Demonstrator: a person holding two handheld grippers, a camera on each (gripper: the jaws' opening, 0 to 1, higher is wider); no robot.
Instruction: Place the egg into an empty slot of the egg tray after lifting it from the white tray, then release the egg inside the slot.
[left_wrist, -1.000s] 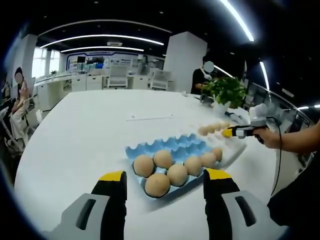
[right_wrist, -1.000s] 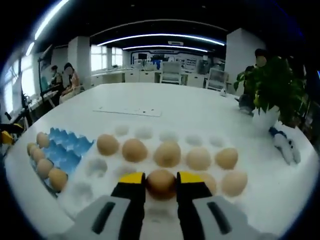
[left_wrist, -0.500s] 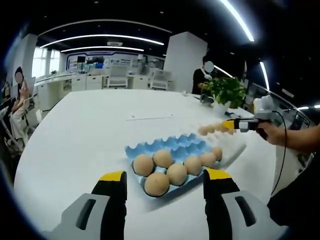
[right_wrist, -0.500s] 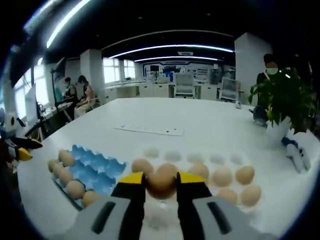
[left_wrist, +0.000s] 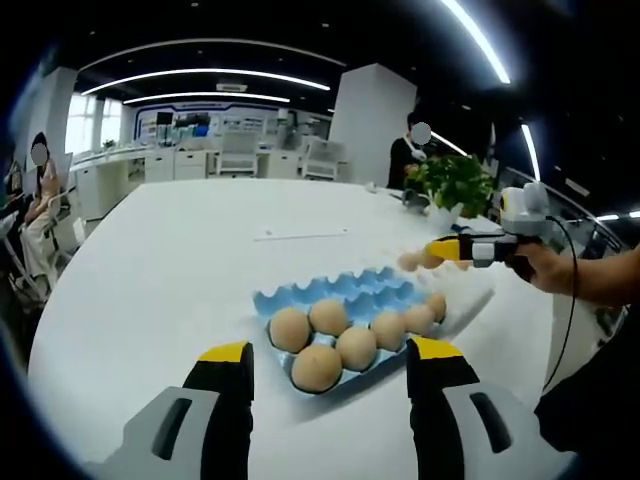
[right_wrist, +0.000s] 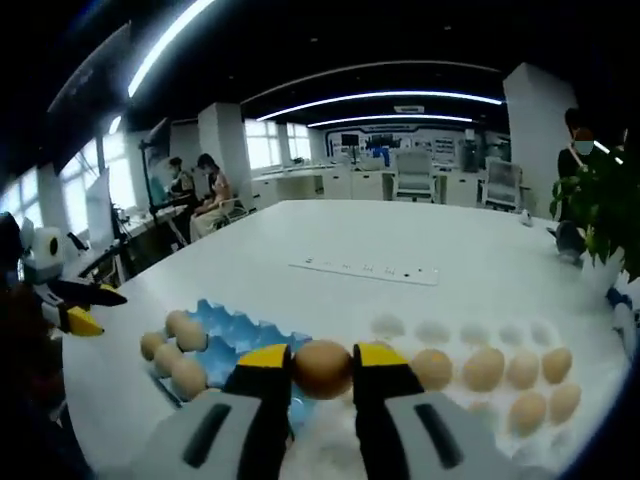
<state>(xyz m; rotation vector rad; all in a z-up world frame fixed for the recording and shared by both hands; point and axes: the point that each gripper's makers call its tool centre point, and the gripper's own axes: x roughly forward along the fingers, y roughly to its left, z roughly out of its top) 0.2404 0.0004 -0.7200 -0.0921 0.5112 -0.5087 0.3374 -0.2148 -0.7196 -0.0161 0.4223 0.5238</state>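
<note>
White office table (right_wrist: 430, 235) carries both trays; right gripper (right_wrist: 322, 372) jaws pinch an egg (right_wrist: 322, 367), left gripper (left_wrist: 330, 375) jaws spread.

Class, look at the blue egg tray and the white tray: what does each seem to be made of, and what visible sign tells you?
Blue egg tray: probably moulded pulp or thin plastic, matt; its peaked cups show no glare.
White tray: likely plastic or foam, pale and smooth, with soft round dimples; the blur leaves it open.
</note>
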